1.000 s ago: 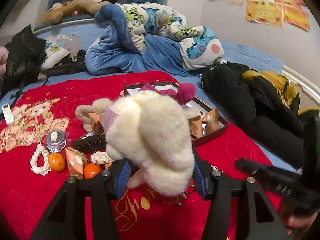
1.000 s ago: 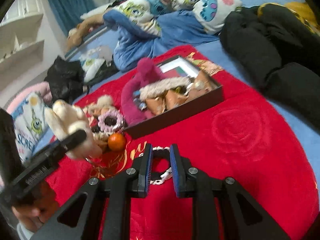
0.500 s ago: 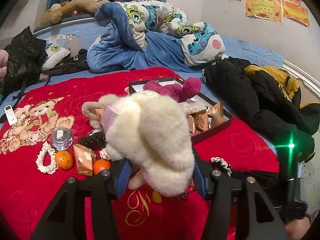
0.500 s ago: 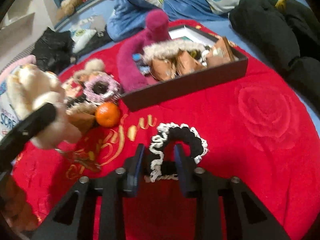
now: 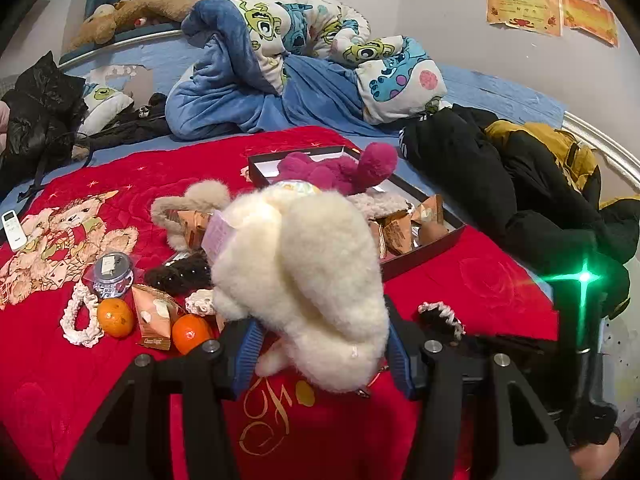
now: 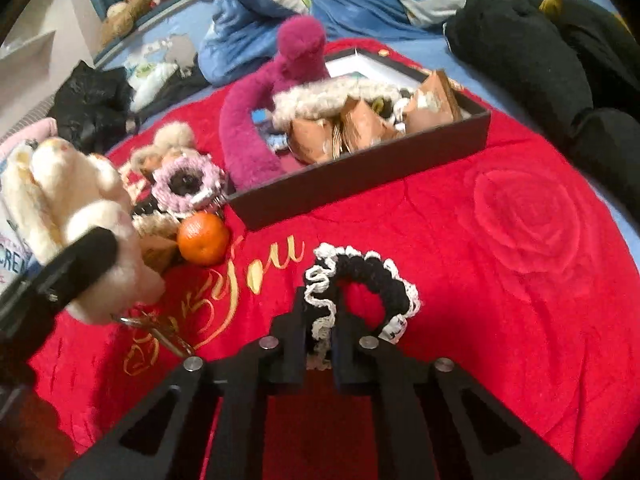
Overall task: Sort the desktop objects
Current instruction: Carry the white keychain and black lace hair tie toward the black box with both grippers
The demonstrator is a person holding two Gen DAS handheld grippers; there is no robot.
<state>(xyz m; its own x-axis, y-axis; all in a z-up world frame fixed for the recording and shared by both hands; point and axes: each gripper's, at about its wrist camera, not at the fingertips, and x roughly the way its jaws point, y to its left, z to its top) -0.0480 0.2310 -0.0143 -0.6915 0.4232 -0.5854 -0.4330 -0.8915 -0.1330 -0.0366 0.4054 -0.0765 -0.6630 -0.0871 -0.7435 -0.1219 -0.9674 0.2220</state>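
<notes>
Left gripper (image 5: 322, 344) clamps a fluffy cream plush toy (image 5: 304, 280), long axis pointing forward over the red blanket (image 5: 60, 380). Right gripper (image 6: 318, 320) pinches a black white-edged scrunchie (image 6: 360, 284), lying flat on the blanket.

Left gripper (image 5: 322, 346) clamped on the cream plush toy (image 5: 304, 280), blue pads (image 5: 249, 344) pressing its sides, held above the red blanket; seen from the right wrist view as a dark finger across the toy, low at the left edge. Right gripper (image 6: 318, 334) closed narrow on the black-and-white scrunchie (image 6: 360, 284), pinching one side of the ring, pointing forward and down. Bare skin at lower right of the left view, too little to tell more
</notes>
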